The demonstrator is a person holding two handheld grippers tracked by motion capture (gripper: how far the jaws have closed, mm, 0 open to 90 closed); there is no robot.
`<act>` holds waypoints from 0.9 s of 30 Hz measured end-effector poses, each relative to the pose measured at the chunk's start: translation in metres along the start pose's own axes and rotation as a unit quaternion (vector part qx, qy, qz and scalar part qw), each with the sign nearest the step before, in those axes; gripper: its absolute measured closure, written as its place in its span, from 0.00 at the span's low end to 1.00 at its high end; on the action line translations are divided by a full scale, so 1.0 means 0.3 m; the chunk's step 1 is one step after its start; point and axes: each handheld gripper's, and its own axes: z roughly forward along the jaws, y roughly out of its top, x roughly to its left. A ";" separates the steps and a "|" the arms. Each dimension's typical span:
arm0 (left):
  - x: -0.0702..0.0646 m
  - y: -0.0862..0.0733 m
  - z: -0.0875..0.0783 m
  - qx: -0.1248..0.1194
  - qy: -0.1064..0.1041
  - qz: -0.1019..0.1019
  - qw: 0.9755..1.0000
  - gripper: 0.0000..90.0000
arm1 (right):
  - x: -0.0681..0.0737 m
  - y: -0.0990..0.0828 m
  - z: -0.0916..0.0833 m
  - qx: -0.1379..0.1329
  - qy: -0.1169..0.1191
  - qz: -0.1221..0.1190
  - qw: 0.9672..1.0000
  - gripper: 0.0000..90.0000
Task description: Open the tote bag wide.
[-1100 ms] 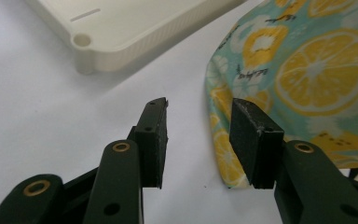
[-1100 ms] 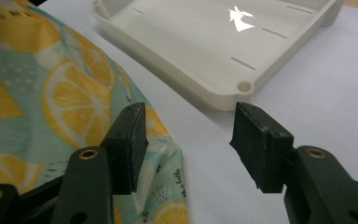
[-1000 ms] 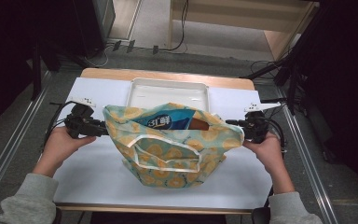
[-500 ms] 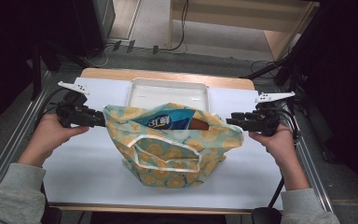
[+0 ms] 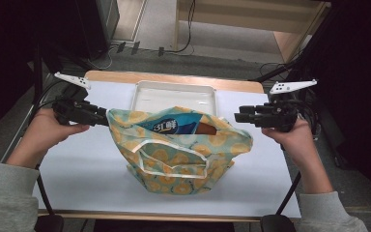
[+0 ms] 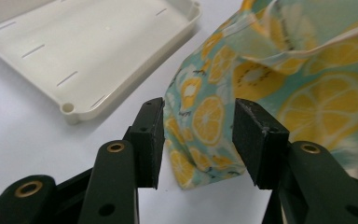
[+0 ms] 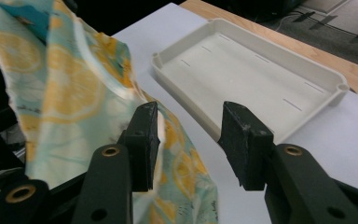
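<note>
High view has the lemon-print fabric bag [image 5: 181, 154] slumped at the middle of my white table [image 5: 77, 169], mouth open, a blue snack packet [image 5: 174, 126] showing inside. My left gripper [image 5: 102, 119] sits at the bag's left corner; its jaws stand apart with that corner between them, not pinched. My right gripper [image 5: 239, 117] hovers by the bag's right side, jaws apart too, cloth just beside one pad. Behind the bag, toward the far edge, lies a white tray [image 5: 174, 92].
</note>
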 end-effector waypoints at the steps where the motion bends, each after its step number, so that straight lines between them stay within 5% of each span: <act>1: -0.004 0.004 -0.006 0.000 -0.001 0.001 1.000 0.60 | 0.012 0.009 -0.003 -0.001 0.005 -0.003 1.000 0.63; 20: -0.113 0.130 -0.168 -0.016 0.005 0.028 0.999 0.58 | 0.133 0.108 0.003 0.011 0.023 -0.041 0.999 0.60; 27: -0.164 0.155 -0.152 -0.008 -0.004 0.040 0.999 0.53 | 0.169 0.119 0.012 0.018 0.032 -0.051 0.998 0.58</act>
